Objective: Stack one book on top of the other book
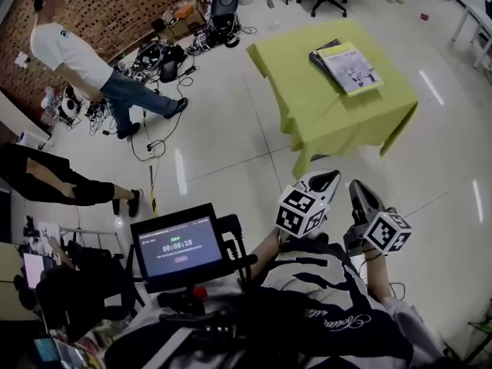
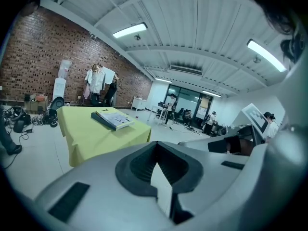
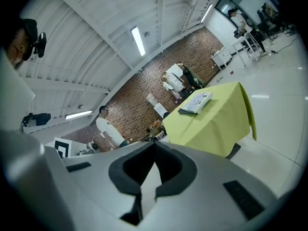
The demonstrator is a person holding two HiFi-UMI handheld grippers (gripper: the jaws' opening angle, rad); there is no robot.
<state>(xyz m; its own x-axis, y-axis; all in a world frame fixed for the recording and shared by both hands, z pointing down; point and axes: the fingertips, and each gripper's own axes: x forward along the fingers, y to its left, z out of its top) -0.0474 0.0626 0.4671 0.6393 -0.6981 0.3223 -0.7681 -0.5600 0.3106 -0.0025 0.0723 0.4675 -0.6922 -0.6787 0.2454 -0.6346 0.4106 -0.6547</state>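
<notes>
1. on the green table [image 1: 323,121], well ahead of both grippers: pale book [image 1: 352,69] lies on a dark book [image 1: 320,54], skewed, with a dark corner showing. looks stacked already.
2. left gripper [image 1: 326,180]: jaws together, nothing between them. right gripper [image 1: 360,195]: same, pinched closed and empty. both are held near the person's body, well apart from the table.
3. risk: closed jaws reaching the stack would shove, not grasp. the top book is offset, so a push could slide it off or toward the table edge.
4. risk: loose cloth drapes over the edges; a snag would drag the stack.
5. risk: floor cables [image 1: 154,141] and a bystander [image 1: 77,60] on the left, if the approach drifts.
</notes>
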